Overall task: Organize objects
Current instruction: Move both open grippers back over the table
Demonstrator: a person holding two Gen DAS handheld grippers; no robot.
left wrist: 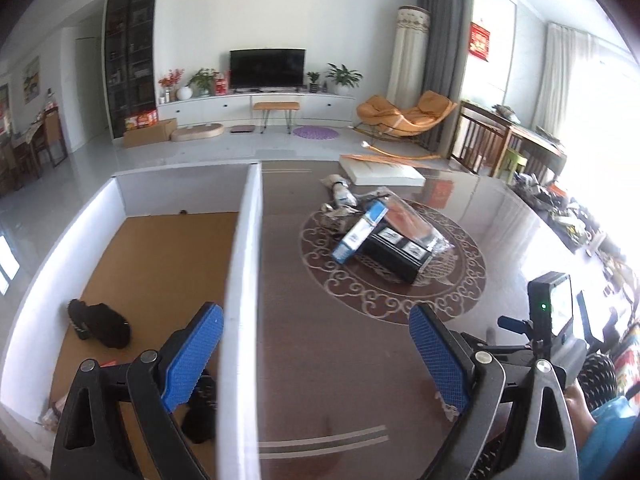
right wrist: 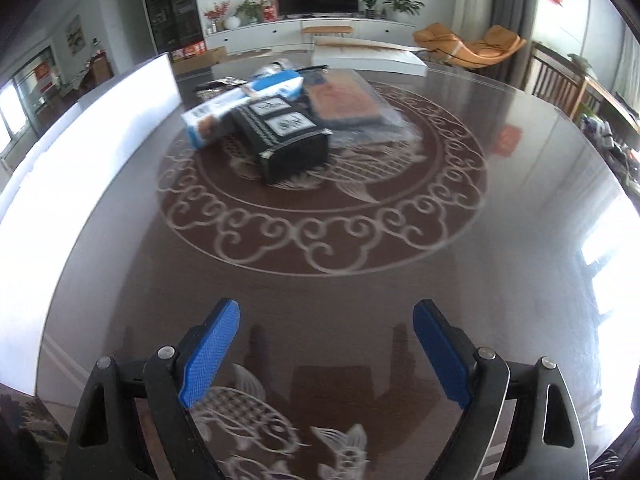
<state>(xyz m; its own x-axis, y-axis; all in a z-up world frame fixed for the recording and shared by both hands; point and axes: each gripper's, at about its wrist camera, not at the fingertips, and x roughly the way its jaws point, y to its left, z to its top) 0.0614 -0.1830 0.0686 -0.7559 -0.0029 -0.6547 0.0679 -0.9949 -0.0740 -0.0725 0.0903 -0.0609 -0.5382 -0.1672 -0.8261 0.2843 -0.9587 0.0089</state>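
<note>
Both grippers (left wrist: pixel 316 354) (right wrist: pixel 326 354) wide open, empty

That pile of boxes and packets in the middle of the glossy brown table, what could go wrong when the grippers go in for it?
1. The blue and white carton leans on the black patterned box; lifting the box first could tip it off.
2. The clear plastic packet looks slippery and may slide from the pads.
3. The open left gripper straddles the white bin wall and could snag it.

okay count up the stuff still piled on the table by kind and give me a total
Boxes: 2, a blue and white box and a black box
Clear-wrapped orange package: 1
Crumpled wrapped items at the far end: about 2, hard to separate
Total: about 5
</note>
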